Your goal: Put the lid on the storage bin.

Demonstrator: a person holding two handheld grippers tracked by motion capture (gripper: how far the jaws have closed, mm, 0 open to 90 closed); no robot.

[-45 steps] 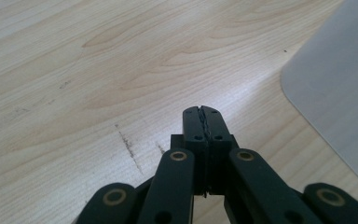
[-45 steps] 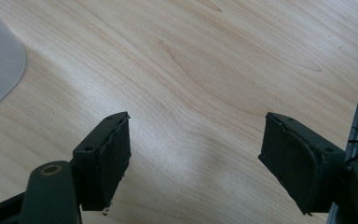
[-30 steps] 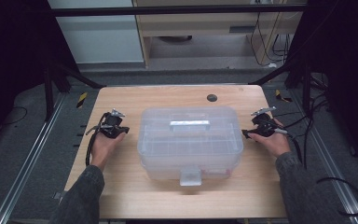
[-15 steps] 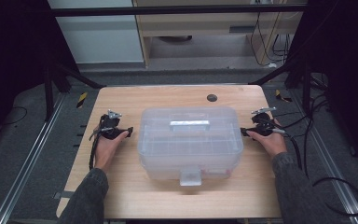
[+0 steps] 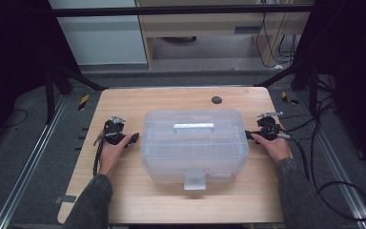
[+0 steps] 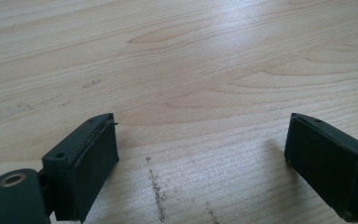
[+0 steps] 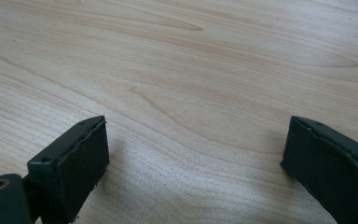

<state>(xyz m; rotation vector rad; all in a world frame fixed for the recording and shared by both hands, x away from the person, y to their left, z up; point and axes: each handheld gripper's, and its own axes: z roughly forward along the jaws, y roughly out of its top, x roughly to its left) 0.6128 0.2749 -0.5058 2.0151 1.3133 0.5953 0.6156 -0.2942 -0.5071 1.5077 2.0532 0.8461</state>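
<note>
The wooden table (image 5: 124, 200) carries a clear plastic box (image 5: 194, 143) at its middle, lid on, with a pale handle (image 5: 193, 127) lying flat on top and a latch (image 5: 195, 181) on the wall nearest the person. Taking the box as the landmark: the left gripper (image 5: 134, 139) sits just beside its left wall, held by the left hand (image 5: 110, 151), and the right gripper (image 5: 248, 135) sits just beside its right wall, held by the right hand (image 5: 272, 147). From the high view I cannot tell whether either tip touches the box.

The high view gives the layout but not the jaws, which are too small there. The left gripper view shows its two black jaws spread wide apart over bare wood, nothing between them, with a few dark scuff marks (image 6: 157, 186) on the grain below. The right gripper view shows the same: jaws wide apart, bare wood between. The box itself is outside both of these views.

Behind the box, near the table's far edge, is a small dark round spot (image 5: 216, 99). Black cables (image 5: 324, 162) trail from the right gripper onto the floor right of the table; another cable (image 5: 96, 160) hangs beside the left hand.
</note>
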